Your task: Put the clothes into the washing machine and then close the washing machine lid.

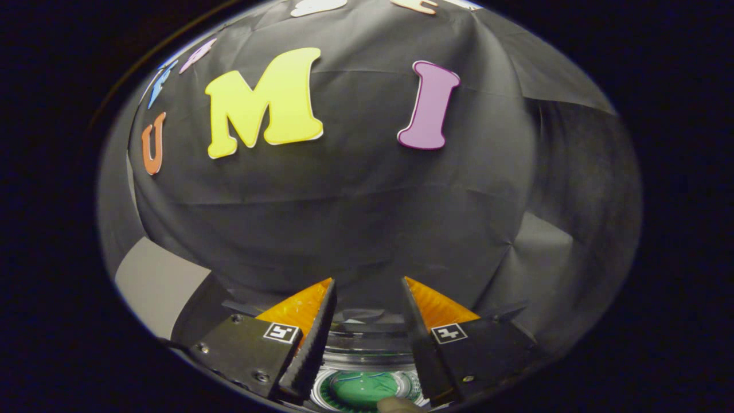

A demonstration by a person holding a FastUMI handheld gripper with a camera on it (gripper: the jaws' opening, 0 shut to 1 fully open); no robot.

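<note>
My gripper [368,282] points at the black booth wall, held high, and its fingers [321,327] stand apart with nothing between them. Low between the fingers I see the top of a small washing machine [367,350] with a clear round rim. Below that rim lies a round green part [361,387] ringed in white, the machine's inside or lid; I cannot tell which. No clothes can be made out.
The black cloth wall [367,218] hangs close ahead, beyond the fingers. A pale grey panel [157,284] stands to the left of the left finger. A small tan bit [395,405] shows at the near edge of the green part.
</note>
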